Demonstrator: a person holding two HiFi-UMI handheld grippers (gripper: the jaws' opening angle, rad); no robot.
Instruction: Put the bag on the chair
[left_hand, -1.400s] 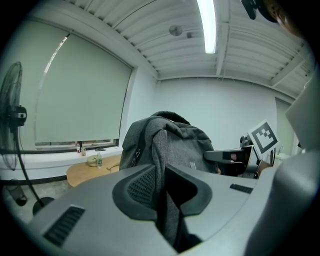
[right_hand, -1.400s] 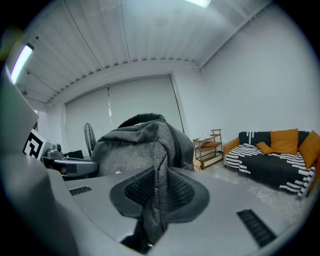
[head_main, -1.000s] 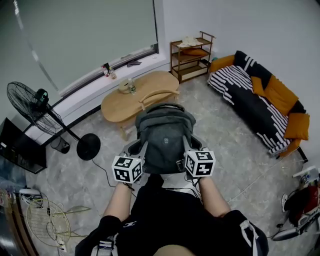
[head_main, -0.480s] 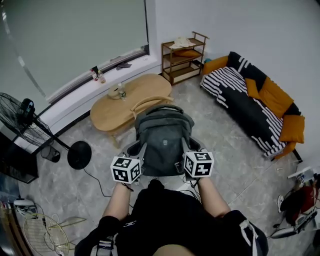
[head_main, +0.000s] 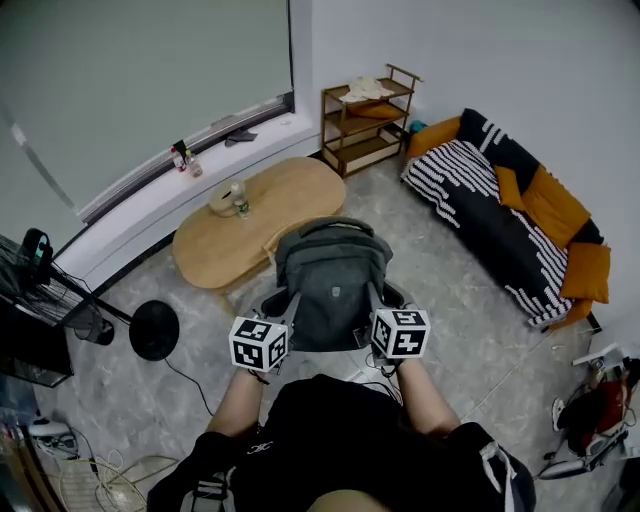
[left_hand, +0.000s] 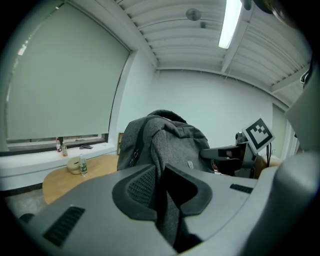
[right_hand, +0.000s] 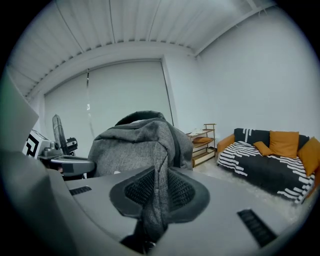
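Observation:
A grey backpack (head_main: 330, 280) hangs in front of me, upright, carried between both grippers. My left gripper (head_main: 287, 305) is shut on a fold of the bag's fabric at its left side, and the cloth runs down between the jaws (left_hand: 162, 192). My right gripper (head_main: 372, 300) pinches a fabric strap on the bag's right side (right_hand: 156, 197). The wooden chair is almost wholly hidden behind the bag; only a sliver of wood (head_main: 270, 248) shows at the bag's left edge, in front of the table.
An oval wooden table (head_main: 215, 235) with a bottle (head_main: 240, 203) and a bowl stands just beyond the bag. A wooden shelf (head_main: 365, 120) is at the back, a striped sofa (head_main: 505, 205) on the right, and a fan base (head_main: 153, 330) with its cable on the left.
The bag has been carried forward between both grippers. The chair's curved back, seen above the bag before, is now hidden behind it. The fan has slid out at the left. Both grips are unchanged.

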